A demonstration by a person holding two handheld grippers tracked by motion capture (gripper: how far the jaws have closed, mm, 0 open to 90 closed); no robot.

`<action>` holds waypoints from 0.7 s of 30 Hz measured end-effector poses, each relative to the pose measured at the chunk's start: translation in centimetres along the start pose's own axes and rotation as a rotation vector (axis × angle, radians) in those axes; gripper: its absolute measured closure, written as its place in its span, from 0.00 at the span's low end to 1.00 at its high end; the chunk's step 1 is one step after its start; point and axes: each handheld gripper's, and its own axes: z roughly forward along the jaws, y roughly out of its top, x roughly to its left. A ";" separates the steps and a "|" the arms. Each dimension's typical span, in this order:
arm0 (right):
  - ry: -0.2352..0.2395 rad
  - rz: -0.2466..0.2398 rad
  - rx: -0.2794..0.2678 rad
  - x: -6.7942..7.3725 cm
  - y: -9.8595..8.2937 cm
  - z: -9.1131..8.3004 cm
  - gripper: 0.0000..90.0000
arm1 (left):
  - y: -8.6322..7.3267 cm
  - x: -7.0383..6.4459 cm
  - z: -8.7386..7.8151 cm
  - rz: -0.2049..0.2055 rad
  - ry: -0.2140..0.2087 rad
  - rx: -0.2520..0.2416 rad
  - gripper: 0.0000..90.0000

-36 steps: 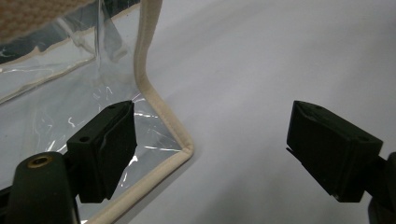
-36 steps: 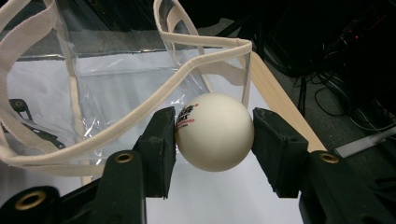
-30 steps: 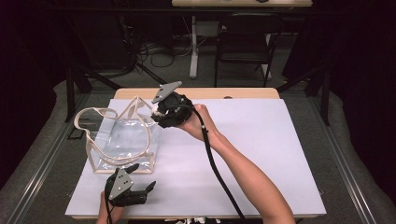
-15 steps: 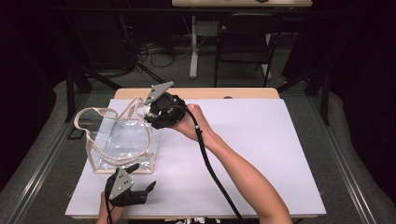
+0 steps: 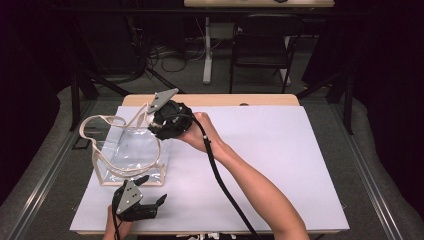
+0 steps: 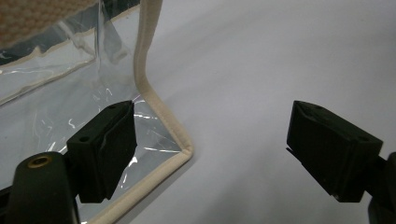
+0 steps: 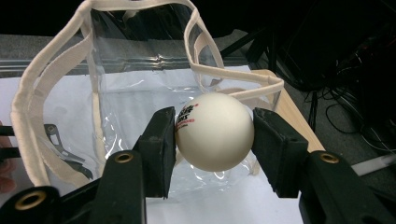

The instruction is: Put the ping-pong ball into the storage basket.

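Observation:
A clear plastic tote bag (image 5: 131, 150) with cream trim and handles stands on the white table top (image 5: 280, 155) at the left. My right gripper (image 5: 151, 120) is shut on a white ball (image 7: 214, 131) with red and black print, held at the bag's upper right rim (image 7: 243, 91). The ball (image 5: 149, 119) peeks out at the jaws in the high view. My left gripper (image 5: 155, 192) rests open near the table's front edge, just in front of the bag's bottom corner (image 6: 180, 151). Its jaws stand wide apart with nothing between them.
A wooden table edge (image 5: 260, 100) runs along the back of the white surface. Behind it stand a dark chair (image 5: 260, 45) and cables on the floor (image 5: 170, 55). The right gripper's black cable (image 5: 225, 185) trails along the forearm.
My right gripper has carried the ball leftward, from beside the bag to over its upper right rim. The left gripper has stayed in place.

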 end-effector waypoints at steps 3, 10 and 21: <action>0.003 -0.003 -0.006 0.1 0.4 -0.1 0.56 | 0.0 0.0 0.0 -0.002 0.000 0.002 0.18; 0.012 -0.014 -0.018 0.6 1.1 0.0 0.56 | 0.0 0.0 0.0 0.005 0.001 0.003 0.18; 0.036 -0.025 0.000 1.3 1.3 1.0 0.56 | 0.0 0.0 0.0 -0.002 -0.001 0.001 0.18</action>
